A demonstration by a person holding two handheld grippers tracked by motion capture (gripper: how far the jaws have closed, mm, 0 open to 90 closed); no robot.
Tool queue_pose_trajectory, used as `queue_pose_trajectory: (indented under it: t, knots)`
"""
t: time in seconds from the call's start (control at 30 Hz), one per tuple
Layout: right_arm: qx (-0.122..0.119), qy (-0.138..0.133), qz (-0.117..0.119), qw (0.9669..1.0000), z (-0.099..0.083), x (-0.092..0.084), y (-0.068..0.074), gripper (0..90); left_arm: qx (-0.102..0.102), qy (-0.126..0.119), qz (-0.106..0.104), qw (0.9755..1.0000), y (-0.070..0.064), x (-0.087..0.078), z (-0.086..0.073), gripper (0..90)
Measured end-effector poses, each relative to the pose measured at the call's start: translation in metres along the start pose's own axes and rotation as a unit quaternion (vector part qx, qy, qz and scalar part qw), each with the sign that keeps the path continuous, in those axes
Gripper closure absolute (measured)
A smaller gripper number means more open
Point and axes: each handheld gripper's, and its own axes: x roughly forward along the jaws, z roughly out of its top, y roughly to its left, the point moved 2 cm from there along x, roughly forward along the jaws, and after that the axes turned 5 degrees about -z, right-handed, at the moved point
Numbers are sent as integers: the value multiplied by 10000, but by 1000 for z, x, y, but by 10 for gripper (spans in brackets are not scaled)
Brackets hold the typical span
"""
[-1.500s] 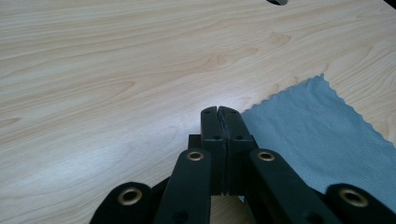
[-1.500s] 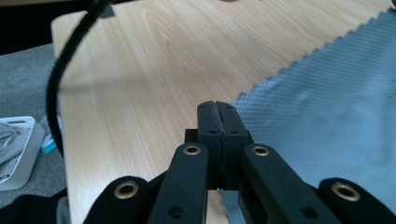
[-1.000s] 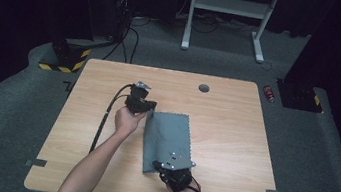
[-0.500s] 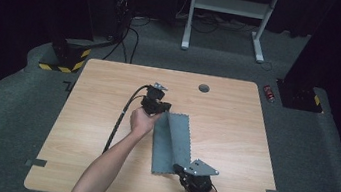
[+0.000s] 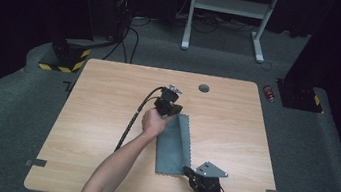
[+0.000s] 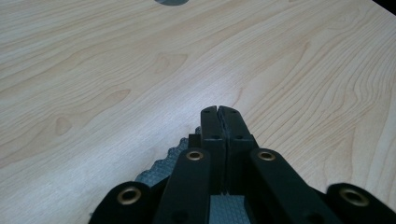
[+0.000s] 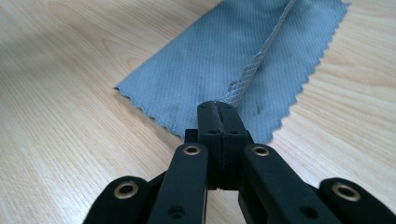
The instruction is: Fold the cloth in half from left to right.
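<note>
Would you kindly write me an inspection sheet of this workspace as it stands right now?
Surface: light wooden table, with a round grey grommet near its far edge.
Job's things: grey cloth with zigzag edges, folded over into a narrow strip, lying flat apart from its pinched ends.
Clutter: nothing seen on the table.
Grippers: left gripper shut on the cloth's far end; right gripper shut on its near end, where a fold rises from the jaws.
Cables: black cable trails from the left gripper across the table toward the person.
Surroundings: grey carpet, a white frame beyond the table, a red can on the floor.
</note>
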Motion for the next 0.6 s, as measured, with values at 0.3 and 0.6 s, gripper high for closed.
queue_pose_trajectory:
  t: [0.3,0.6]
  knots:
    - [171,164,-78,9997,-9,5,-11,896,-36,140,61,9999,-1,17,-2,891]
    - [232,261,-107,9993,-12,7,-13,896,-2,163,84,9998,-5,29,-2,891]
